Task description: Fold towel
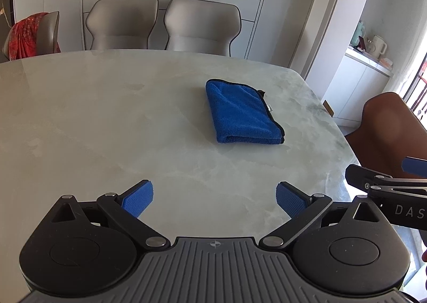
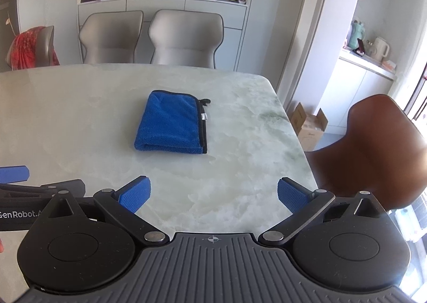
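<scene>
The blue microfibre towel (image 1: 241, 112) lies folded into a compact rectangle on the marble table (image 1: 106, 121), its black-bound edges stacked along the right side and its folded layers facing the near edge. Both grippers sit well back from it, near the table's near edge, touching nothing. The left gripper (image 1: 214, 200) points forward and level, its blue pads (image 1: 138, 200) spread wide apart, holding nothing. The right gripper (image 2: 213, 197) is just beside it, aimed the same way, its pads (image 2: 292, 197) likewise released and empty. Two grey chairs (image 1: 162, 24) stand at the far side, a brown chair (image 2: 373, 153) to the right.
</scene>
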Action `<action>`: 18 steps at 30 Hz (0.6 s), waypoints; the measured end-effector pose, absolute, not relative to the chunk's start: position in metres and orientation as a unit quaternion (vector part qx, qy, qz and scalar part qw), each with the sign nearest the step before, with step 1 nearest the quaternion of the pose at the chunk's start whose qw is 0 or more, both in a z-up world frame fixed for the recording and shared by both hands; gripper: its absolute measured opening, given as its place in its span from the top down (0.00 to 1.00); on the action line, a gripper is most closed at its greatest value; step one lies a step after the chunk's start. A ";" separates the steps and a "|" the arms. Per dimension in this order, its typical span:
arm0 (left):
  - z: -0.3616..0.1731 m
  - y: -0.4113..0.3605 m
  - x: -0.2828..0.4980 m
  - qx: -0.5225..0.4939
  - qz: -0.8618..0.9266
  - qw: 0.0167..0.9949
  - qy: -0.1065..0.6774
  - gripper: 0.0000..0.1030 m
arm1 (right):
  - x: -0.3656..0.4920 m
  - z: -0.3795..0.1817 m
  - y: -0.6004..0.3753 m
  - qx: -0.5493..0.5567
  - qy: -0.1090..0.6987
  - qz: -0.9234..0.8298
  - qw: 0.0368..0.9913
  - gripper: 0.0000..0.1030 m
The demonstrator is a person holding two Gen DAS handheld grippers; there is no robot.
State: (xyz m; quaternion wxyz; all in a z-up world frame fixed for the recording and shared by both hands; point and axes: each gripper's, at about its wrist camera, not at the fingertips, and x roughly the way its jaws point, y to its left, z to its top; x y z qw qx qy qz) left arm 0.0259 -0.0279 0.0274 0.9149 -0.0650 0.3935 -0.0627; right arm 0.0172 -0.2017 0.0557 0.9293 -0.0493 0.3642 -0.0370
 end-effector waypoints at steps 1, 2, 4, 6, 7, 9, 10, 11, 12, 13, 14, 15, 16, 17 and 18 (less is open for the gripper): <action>0.027 -0.028 0.026 -0.065 -0.063 0.914 0.395 0.02 | 0.018 0.055 -0.203 -0.048 0.365 -0.038 0.929 0.01; 0.027 -0.029 0.027 -0.066 -0.063 0.914 0.396 0.02 | 0.018 0.055 -0.203 -0.046 0.366 -0.038 0.929 0.01; 0.027 -0.028 0.029 -0.066 -0.062 0.913 0.399 0.02 | 0.019 0.054 -0.205 -0.042 0.367 -0.039 0.928 0.01; 0.027 -0.029 0.031 -0.064 -0.061 0.912 0.401 0.02 | 0.020 0.053 -0.206 -0.040 0.367 -0.040 0.928 0.01; 0.027 -0.030 0.031 -0.060 -0.060 0.912 0.402 0.02 | 0.020 0.053 -0.205 -0.039 0.368 -0.040 0.928 0.01; 0.026 -0.031 0.032 -0.055 -0.059 0.912 0.401 0.02 | 0.020 0.052 -0.205 -0.037 0.370 -0.040 0.927 0.01; 0.026 -0.031 0.032 -0.053 -0.061 0.913 0.400 0.02 | 0.021 0.051 -0.205 -0.037 0.371 -0.041 0.927 0.01; 0.026 -0.032 0.033 -0.051 -0.062 0.913 0.399 0.03 | 0.021 0.050 -0.205 -0.037 0.372 -0.041 0.926 0.01; 0.026 -0.032 0.033 -0.049 -0.063 0.914 0.399 0.03 | 0.022 0.050 -0.205 -0.036 0.373 -0.041 0.926 0.01; 0.026 -0.032 0.033 -0.048 -0.064 0.914 0.398 0.03 | 0.023 0.049 -0.205 -0.036 0.374 -0.042 0.926 0.01; 0.025 -0.032 0.034 -0.048 -0.064 0.914 0.398 0.03 | 0.023 0.048 -0.205 -0.035 0.375 -0.042 0.925 0.01; 0.025 -0.032 0.034 -0.047 -0.063 0.914 0.398 0.03 | 0.024 0.047 -0.205 -0.035 0.376 -0.042 0.925 0.01; 0.025 -0.032 0.035 -0.047 -0.061 0.914 0.398 0.03 | 0.025 0.047 -0.205 -0.034 0.377 -0.042 0.925 0.01; 0.024 -0.031 0.035 -0.047 -0.060 0.914 0.399 0.02 | 0.025 0.046 -0.205 -0.034 0.377 -0.042 0.924 0.01; 0.024 -0.031 0.036 -0.051 -0.059 0.913 0.400 0.02 | 0.025 0.047 -0.206 -0.035 0.378 -0.042 0.924 0.01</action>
